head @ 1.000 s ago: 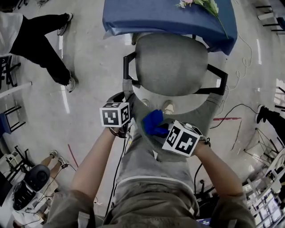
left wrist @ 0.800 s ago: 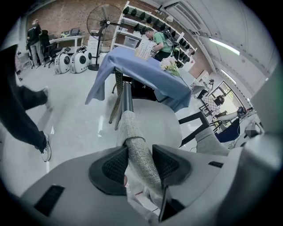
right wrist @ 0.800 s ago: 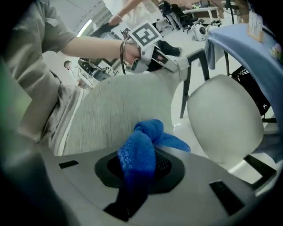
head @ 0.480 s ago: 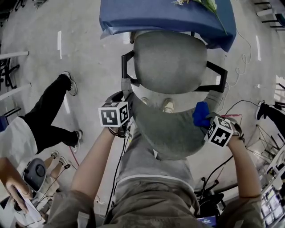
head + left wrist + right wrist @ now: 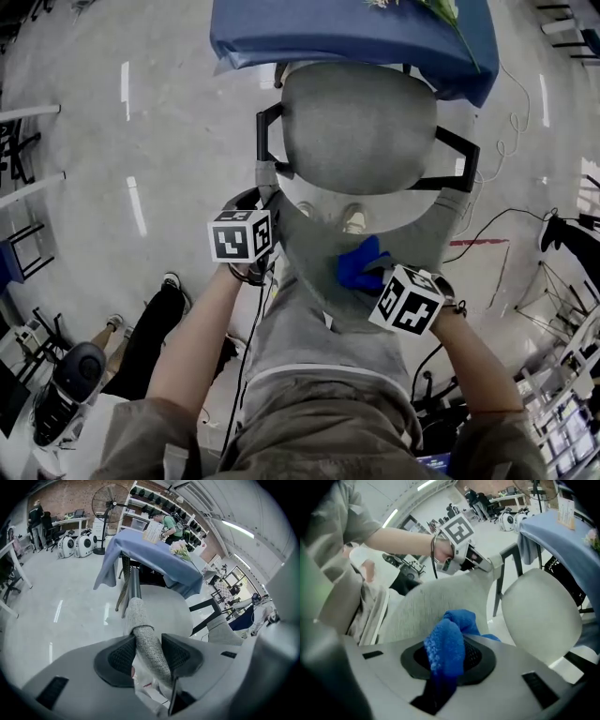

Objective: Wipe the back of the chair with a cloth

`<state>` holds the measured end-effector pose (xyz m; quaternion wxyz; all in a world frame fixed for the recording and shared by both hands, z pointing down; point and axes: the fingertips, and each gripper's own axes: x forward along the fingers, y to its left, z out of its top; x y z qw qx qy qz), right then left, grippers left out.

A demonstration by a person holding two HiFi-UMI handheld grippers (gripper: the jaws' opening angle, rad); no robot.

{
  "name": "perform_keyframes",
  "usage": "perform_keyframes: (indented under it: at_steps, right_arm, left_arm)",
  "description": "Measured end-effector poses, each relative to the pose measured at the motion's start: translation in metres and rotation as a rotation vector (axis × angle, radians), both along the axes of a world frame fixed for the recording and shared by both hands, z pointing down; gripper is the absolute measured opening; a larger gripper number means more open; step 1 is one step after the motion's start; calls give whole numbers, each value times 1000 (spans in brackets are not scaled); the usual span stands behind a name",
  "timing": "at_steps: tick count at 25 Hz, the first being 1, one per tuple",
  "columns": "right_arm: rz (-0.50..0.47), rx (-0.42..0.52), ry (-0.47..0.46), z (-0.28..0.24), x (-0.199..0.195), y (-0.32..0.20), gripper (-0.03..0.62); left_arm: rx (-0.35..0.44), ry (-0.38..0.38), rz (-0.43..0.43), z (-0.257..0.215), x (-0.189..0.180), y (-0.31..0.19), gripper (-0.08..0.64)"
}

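Observation:
A grey office chair stands in front of me, its seat [image 5: 361,131] beyond its fabric back [image 5: 323,253]. My left gripper [image 5: 264,208] is shut on the back's left edge; in the left gripper view the grey fabric edge [image 5: 143,632] is pinched between the dark pads [image 5: 123,656]. My right gripper [image 5: 373,274] is shut on a bunched blue cloth [image 5: 361,265], which lies against the middle of the chair back. In the right gripper view the cloth [image 5: 447,646] fills the jaws, with the chair back [image 5: 422,606] just behind it and the left gripper [image 5: 480,563] at its far edge.
A table under a blue cover [image 5: 356,37] with flowers [image 5: 436,11] stands just beyond the chair. Black armrests [image 5: 459,159] flank the seat. Cables [image 5: 497,230] run over the floor at the right. A bystander's leg [image 5: 159,323] and equipment [image 5: 66,389] are at the lower left.
The right gripper swept the cloth from the back's left-middle to its right edge, then back toward the middle. The left gripper kept its hold. The bystander walked from upper left to lower left.

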<state>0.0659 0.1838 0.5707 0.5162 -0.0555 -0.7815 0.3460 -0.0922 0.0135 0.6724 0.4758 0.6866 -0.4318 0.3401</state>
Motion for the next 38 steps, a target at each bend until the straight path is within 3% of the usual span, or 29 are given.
perform_keyframes:
  at_steps: [5,11,15,18,23,27,33,38]
  right_arm:
    - [15,72,-114,-15,-65,-28,89]
    - [87,126,-141,-26,-81,-35,89]
    - [-3,114,-151,-42,-46,-9,87]
    - [-36,93,-102,-47,-8,9,87]
    - [21,94,-5,-42,40,15,87]
    - [72,95,64,-36,67,12,87]
    - [157,169,180,-29,107,-1,89]
    - [159,198,227,-31,105,3,89]
  left_arm:
    - [-2,-4,-2,0,2,-1,192]
    - [0,-8,0,1,0,-2,192]
    - [-5,-12,2,1,1,-2,192]
    - [8,-22,-2,1,-1,-3,190]
    - [39,6,-60,-5,-5,0,195]
    - [28,-17,-7,-15,-3,8,195]
    - [27,-5,19,-40,2,26,196]
    - [28,-6,43,-57,7,45,196]
